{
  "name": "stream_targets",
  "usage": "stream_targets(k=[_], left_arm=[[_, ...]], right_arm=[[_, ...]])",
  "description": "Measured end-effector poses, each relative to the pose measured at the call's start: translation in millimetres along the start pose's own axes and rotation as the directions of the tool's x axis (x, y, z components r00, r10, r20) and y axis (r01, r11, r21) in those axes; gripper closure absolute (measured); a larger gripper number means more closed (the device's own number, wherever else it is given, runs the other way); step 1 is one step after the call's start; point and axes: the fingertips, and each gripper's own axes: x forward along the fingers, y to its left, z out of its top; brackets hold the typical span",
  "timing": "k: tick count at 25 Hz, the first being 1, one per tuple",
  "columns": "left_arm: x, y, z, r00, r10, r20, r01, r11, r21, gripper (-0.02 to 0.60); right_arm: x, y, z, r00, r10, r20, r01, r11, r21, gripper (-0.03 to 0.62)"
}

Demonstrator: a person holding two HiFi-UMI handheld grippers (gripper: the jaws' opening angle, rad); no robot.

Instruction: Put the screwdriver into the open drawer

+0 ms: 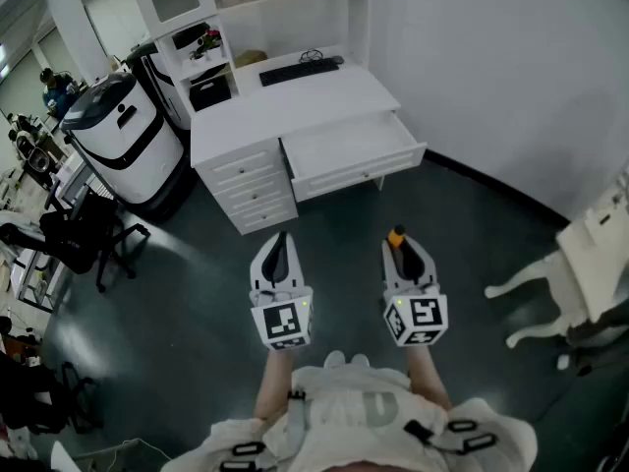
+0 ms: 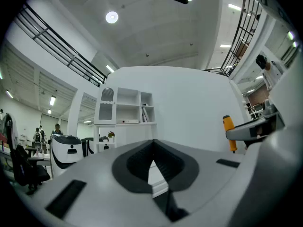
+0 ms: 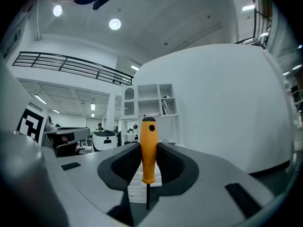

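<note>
A screwdriver (image 3: 148,150) with an orange handle stands upright between the jaws of my right gripper (image 3: 148,167), which is shut on it; its dark shaft points down. In the head view the right gripper (image 1: 403,252) hovers over the dark floor with the orange handle (image 1: 396,236) at its tip, some way in front of the white desk's open drawer (image 1: 352,151). My left gripper (image 1: 278,254) hangs beside it, shut and empty; its jaws meet in the left gripper view (image 2: 152,167). That view also catches the screwdriver (image 2: 228,131) at the right.
The white desk (image 1: 295,106) carries a black keyboard (image 1: 300,69) and has closed drawers on its left side. A white-and-black machine (image 1: 123,136) and a black office chair (image 1: 74,234) stand to the left. A white chair (image 1: 580,273) is at the right.
</note>
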Motion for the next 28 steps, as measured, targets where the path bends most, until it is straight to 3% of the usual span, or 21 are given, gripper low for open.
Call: stream_targets(k=[14,20,28], left_arm=[[13,-10,-6,1.000,-0.005,-0.022,0.005,1.000,-0.010,0.575],[28,-21,-18,0.999,-0.015,-0.051,0.017,0.999,0.039,0.575],[52,-41,-13,0.999,-0.022,-0.025,0.024,0.997,0.069,0.575]], right_arm=[[2,-20,-5,1.000,-0.012,-0.005,0.012,0.998,0.061,0.494],[5,-42,-9,1.000,-0.024,-0.005,0.024,0.996,0.083,0.494],[13,-62,-10,1.000,0.004,0.002,-0.004,0.997,0.072,0.494]])
